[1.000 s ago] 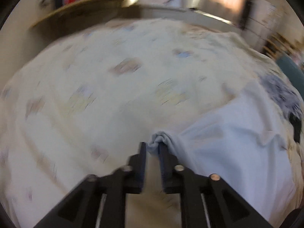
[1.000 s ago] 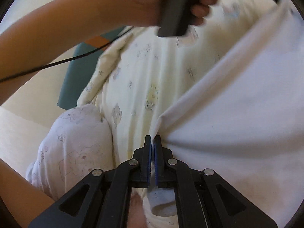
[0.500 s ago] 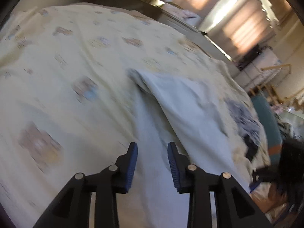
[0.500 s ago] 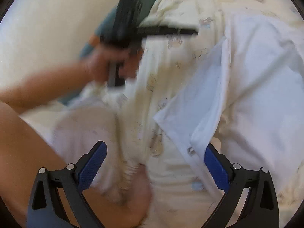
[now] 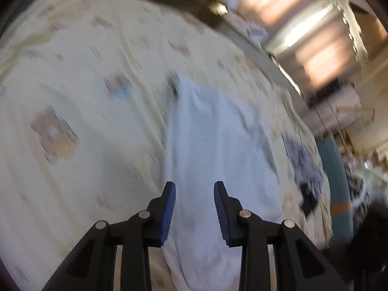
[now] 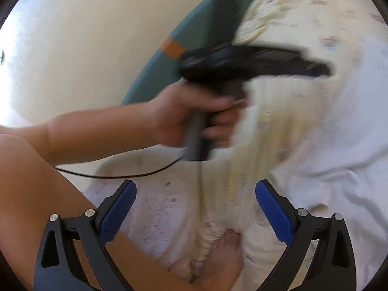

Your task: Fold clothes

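Note:
A pale blue-white garment (image 5: 213,150) lies folded lengthwise on the cream patterned bedsheet (image 5: 72,92), running away from me in the left wrist view. My left gripper (image 5: 194,191) hovers open just above its near end, nothing between the blue pads. In the right wrist view the same garment (image 6: 344,111) fills the right side. My right gripper (image 6: 196,194) stands wide open and empty over the sheet's edge. The left gripper's body (image 6: 245,60), blurred, is held in a hand (image 6: 191,118) ahead of it.
A dark patterned garment (image 5: 303,167) lies on the bed's right side. A teal panel with an orange patch (image 6: 174,48) stands beside the bed. A person's knee in pale printed cloth (image 6: 150,208) and a bare forearm (image 6: 97,135) are close below. Shelving (image 5: 322,36) is beyond the bed.
Both grippers let go of the garment and opened; it now lies flat. The left gripper has drawn back toward the garment's near end, and the right has swung toward the bed's edge.

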{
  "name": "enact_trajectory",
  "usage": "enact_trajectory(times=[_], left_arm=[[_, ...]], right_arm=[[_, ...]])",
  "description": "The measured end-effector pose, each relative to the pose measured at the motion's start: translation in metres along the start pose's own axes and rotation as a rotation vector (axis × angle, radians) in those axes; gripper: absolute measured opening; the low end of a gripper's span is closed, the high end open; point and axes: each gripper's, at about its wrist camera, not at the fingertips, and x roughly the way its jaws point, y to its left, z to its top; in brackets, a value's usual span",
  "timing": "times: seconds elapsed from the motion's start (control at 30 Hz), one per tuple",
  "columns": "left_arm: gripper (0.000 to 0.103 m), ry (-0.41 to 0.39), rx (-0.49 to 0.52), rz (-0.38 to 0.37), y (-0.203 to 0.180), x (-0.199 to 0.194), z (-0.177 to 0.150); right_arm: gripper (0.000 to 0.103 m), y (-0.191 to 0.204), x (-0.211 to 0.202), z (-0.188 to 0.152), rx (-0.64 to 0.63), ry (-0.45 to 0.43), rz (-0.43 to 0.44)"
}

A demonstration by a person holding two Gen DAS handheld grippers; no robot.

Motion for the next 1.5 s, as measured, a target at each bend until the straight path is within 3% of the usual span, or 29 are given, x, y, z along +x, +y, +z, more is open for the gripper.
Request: enact_trajectory(times=[0.07, 0.13, 0.27, 0.37, 0.5, 0.57, 0.6, 0.63, 0.73, 0.77, 0.8, 0.83, 0.9, 1.0, 1.07, 1.13, 1.27, 1.33, 1.43, 1.5], left_arm=[[0.033, 0.068, 0.003, -0.005, -0.004, 0.008, -0.016], [0.033, 0.116, 0.026, 0.02, -0.012, 0.016, -0.036], [0.033, 0.169, 0.149, 0.021, -0.033, 0.023, -0.06], [0.034, 0.208, 0.242, 0.022, -0.049, 0.028, -0.079], [0.047, 0.236, 0.441, 0.083, -0.076, 0.03, -0.1], [0.047, 0.24, 0.558, 0.142, -0.088, 0.036, -0.114], [0.047, 0.239, 0.604, 0.172, -0.09, 0.04, -0.119], [0.047, 0.238, 0.632, 0.201, -0.091, 0.045, -0.121], [0.047, 0.216, 0.627, 0.26, -0.084, 0.06, -0.117], [0.034, 0.203, 0.609, 0.268, -0.08, 0.061, -0.113], [0.004, 0.19, 0.589, 0.274, -0.077, 0.062, -0.109], [0.005, 0.183, 0.567, 0.274, -0.074, 0.059, -0.104], [0.004, 0.146, 0.568, 0.274, -0.071, 0.044, -0.098], [0.004, 0.12, 0.575, 0.252, -0.07, 0.015, -0.091], [0.004, 0.125, 0.658, 0.27, -0.071, -0.001, -0.091], [0.005, 0.208, 0.674, 0.283, -0.064, 0.011, -0.096], [0.009, 0.362, 0.695, 0.307, -0.052, 0.033, -0.106], [0.009, 0.342, 0.63, 0.308, -0.042, 0.029, -0.097], [0.019, 0.302, 0.514, 0.241, -0.028, 0.009, -0.082], [0.051, 0.307, 0.451, 0.176, -0.018, -0.004, -0.076]], right_arm=[[0.1, -0.023, -0.028, -0.013, 0.053, -0.067, -0.082], [0.099, -0.054, -0.066, -0.033, 0.123, -0.137, -0.221], [0.094, -0.088, -0.117, -0.065, 0.207, -0.18, -0.415], [0.093, -0.088, -0.105, -0.082, 0.162, -0.106, -0.516], [0.086, -0.087, -0.086, -0.103, 0.095, 0.0, -0.646], [0.08, -0.087, -0.076, -0.114, 0.061, 0.053, -0.71], [0.072, -0.087, -0.071, -0.119, 0.044, 0.079, -0.742], [0.06, -0.089, -0.066, -0.12, 0.031, 0.088, -0.773], [0.051, -0.099, -0.052, -0.118, 0.01, 0.109, -0.852], [0.047, -0.104, -0.049, -0.116, 0.015, 0.118, -0.87], [0.031, -0.106, -0.047, -0.113, 0.01, 0.12, -0.874], [0.017, -0.108, -0.045, -0.111, 0.004, 0.121, -0.877], [0.006, -0.106, -0.046, -0.106, -0.015, 0.13, -0.89], [0.005, -0.097, -0.053, -0.109, -0.057, 0.176, -0.834], [0.006, -0.091, -0.058, -0.112, -0.085, 0.207, -0.794], [0.005, -0.085, -0.062, -0.114, -0.113, 0.238, -0.754], [0.005, -0.105, -0.049, -0.127, -0.092, 0.372, -0.758], [0.005, -0.112, -0.048, -0.134, -0.053, 0.395, -0.74], [0.006, -0.121, -0.063, -0.138, 0.053, 0.339, -0.694], [0.007, -0.126, -0.074, -0.136, 0.114, 0.267, -0.648]])
